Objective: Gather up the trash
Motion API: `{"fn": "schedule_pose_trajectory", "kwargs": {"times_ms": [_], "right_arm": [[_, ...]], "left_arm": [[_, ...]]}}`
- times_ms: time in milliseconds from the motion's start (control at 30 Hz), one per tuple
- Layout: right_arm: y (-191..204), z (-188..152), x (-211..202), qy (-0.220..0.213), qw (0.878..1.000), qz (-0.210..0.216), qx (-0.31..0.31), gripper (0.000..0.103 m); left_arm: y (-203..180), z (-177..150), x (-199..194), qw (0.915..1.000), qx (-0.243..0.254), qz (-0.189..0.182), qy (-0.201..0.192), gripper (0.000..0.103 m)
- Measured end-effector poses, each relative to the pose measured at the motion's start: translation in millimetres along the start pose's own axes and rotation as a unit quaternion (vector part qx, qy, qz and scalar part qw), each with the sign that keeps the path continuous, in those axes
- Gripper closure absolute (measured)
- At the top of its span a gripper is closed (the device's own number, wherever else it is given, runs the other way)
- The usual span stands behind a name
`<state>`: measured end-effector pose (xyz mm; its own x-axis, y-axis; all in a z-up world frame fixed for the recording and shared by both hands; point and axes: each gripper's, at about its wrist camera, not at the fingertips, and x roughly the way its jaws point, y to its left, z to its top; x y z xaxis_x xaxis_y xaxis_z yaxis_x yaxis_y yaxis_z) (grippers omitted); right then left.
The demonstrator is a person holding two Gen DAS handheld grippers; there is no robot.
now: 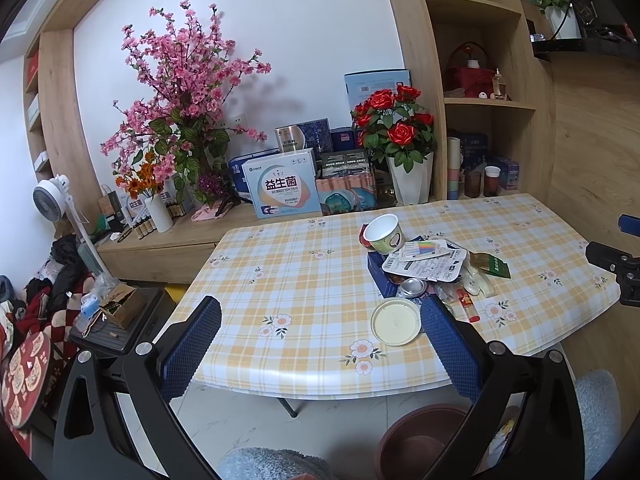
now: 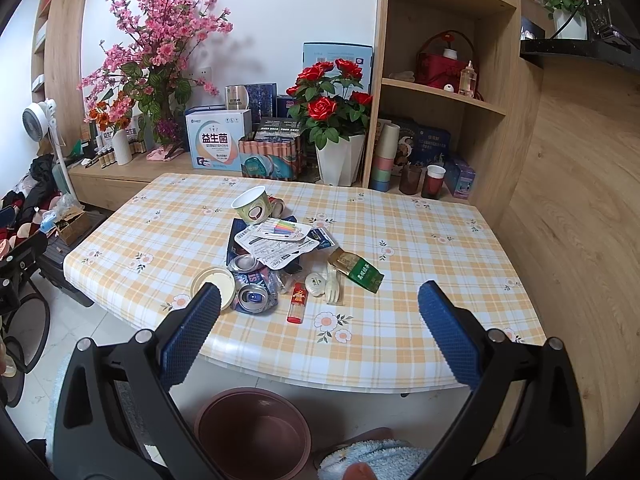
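Note:
A heap of trash lies on the checked tablecloth (image 2: 420, 240): a paper cup (image 2: 253, 204), white printed wrappers (image 2: 276, 246), crushed cans (image 2: 256, 298), a round cream lid (image 2: 214, 282), a red lighter (image 2: 298, 302), a white plastic fork (image 2: 333, 286) and a green tea packet (image 2: 356, 270). My right gripper (image 2: 320, 300) hangs open over the table's near edge, right of the cans. My left gripper (image 1: 320, 316) is open too, with the cream lid (image 1: 396, 320) just inside its right finger (image 1: 448, 344). The paper cup (image 1: 384, 234) stands behind the pile.
A brown bin (image 2: 256, 432) stands on the floor below the table's near edge. Behind the table a low counter holds boxes, a white pot of red roses (image 2: 336, 120) and pink blossom branches (image 2: 160, 36). Shelves rise at the right. Clutter and a fan (image 1: 52, 196) sit left.

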<state>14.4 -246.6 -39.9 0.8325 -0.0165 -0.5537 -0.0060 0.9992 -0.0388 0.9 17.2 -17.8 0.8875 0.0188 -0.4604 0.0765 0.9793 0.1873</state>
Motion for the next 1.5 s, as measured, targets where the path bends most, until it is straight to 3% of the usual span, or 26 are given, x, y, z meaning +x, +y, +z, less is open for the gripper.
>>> {"fn": "schedule_pose_trajectory", "kwargs": {"times_ms": [700, 900, 1200, 1500], "right_arm": [[-0.7, -8.0, 7.5, 0.011, 1.0, -0.009, -0.004, 0.006], [-3.8, -14.4, 13.2, 0.009, 1.0, 0.0, 0.006, 0.006], [-23.0, -38.7, 61.6, 0.042, 0.998, 0.008, 0.037, 0.006], [-27.7, -60.5, 110.3, 0.081, 0.996, 0.019, 0.039, 0.006]], "left_arm": [[2.8, -2.4, 5.2, 0.9999, -0.002, 0.0, 0.015, 0.005], [-0.2, -7.0, 12.7, 0.9997, 0.005, 0.025, 0.001, 0.005], [2.2, -32.9, 62.9, 0.9986, -0.009, -0.006, 0.051, 0.005], [-3.5, -54.6, 115.8, 0.9971, -0.015, -0.029, 0.069, 0.005]]}}
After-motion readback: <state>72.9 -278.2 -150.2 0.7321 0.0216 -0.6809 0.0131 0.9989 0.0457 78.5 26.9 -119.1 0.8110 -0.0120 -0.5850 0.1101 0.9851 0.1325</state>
